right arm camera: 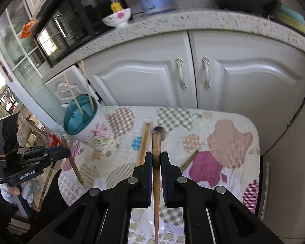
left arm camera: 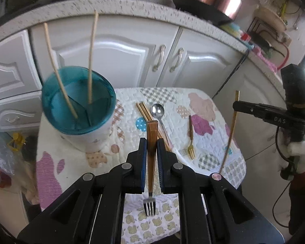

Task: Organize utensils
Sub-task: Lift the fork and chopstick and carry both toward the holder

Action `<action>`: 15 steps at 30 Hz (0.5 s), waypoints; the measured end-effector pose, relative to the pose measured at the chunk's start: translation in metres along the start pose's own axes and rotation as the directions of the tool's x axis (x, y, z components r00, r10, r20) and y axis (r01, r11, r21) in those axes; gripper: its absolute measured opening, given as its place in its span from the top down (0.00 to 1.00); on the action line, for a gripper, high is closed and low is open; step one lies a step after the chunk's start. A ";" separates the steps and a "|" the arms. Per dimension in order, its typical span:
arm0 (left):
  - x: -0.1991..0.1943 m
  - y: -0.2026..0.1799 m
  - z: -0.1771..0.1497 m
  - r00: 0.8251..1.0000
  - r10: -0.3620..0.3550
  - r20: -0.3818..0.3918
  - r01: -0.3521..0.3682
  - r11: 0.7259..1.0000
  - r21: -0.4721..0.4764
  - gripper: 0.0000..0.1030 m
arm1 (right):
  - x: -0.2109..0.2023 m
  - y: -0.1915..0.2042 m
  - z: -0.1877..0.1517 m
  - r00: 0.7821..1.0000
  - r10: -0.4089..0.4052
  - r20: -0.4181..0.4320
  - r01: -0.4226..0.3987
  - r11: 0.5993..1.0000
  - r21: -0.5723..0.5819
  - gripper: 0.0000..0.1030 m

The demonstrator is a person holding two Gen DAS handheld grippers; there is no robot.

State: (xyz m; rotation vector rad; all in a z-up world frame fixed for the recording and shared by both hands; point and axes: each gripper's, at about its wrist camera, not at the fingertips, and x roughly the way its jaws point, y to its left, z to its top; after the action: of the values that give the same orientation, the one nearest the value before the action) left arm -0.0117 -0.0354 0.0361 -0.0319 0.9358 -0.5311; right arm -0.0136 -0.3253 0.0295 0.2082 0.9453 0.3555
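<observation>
The utensils are splitting up: my left tongs (left arm camera: pixel 151 152) are pinching a fork (left arm camera: pixel 151 162) and my right tongs (right arm camera: pixel 157 163) a chopstick (right arm camera: pixel 156 174), both narrowly closed beside the holder cup (left arm camera: pixel 79 101), where either slim handle risks pivoting and missing its rim.

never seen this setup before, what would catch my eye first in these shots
Each gripper holds a utensil above the patchwork cloth: the left gripper clamps a brown-handled fork, tines down, and the right gripper clamps a single chopstick. At the cloth's left corner stands a teal-lined floral holder with two pale chopsticks in it.
</observation>
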 end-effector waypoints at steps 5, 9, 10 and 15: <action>-0.019 0.000 0.001 0.999 0.002 0.045 -0.002 1.000 0.004 0.92 | -0.007 0.015 0.006 1.000 0.006 0.023 -0.006 1.000 -0.028 0.93; -0.029 0.001 0.005 0.998 0.013 0.063 -0.013 1.000 0.008 0.92 | -0.012 0.025 0.012 0.999 0.013 0.044 -0.011 0.999 -0.048 0.93; -0.031 0.002 0.006 0.998 0.013 0.067 -0.014 1.000 0.010 0.92 | -0.014 0.028 0.014 0.999 0.015 0.049 -0.013 0.999 -0.053 0.93; -0.040 0.004 0.011 0.996 0.018 0.084 -0.019 1.000 0.006 0.92 | -0.015 0.041 0.023 0.998 0.026 0.063 -0.021 0.997 -0.078 0.93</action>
State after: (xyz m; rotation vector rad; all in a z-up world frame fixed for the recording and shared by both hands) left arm -0.0207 -0.0162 0.0716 -0.0389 0.8516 -0.5119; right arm -0.0109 -0.2940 0.0678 0.1593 0.8648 0.4046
